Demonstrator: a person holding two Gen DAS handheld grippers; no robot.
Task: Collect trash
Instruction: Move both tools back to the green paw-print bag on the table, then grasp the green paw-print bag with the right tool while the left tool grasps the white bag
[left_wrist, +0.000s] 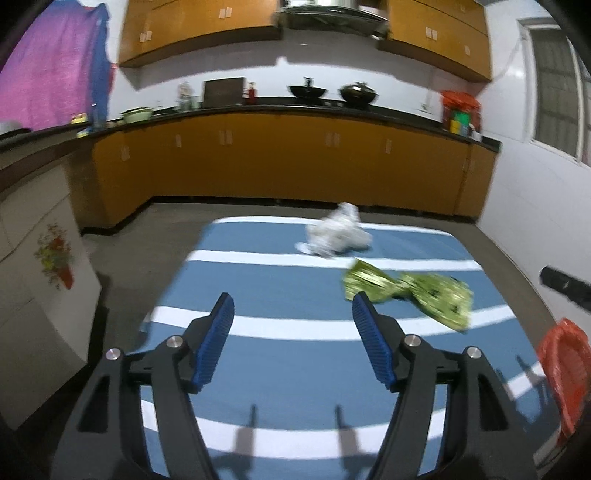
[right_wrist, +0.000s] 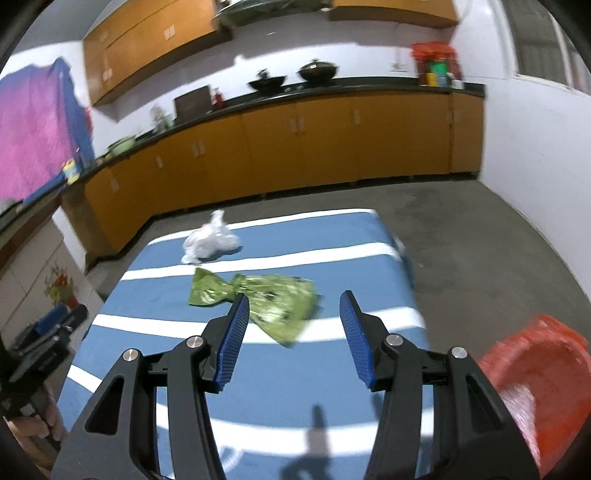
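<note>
Green wrapper (right_wrist: 255, 306) between right gripper (right_wrist: 293, 332) fingers

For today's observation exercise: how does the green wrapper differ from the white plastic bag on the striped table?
Colour: the green wrapper is printed green; the white plastic bag is plain white.
Shape: the wrapper lies flat, pinched at its middle like a bow; the bag is bunched into a lump.
Position: the wrapper lies nearer the grippers, the bag farther back.
Both rest loose on the striped table, ungripped.
</note>
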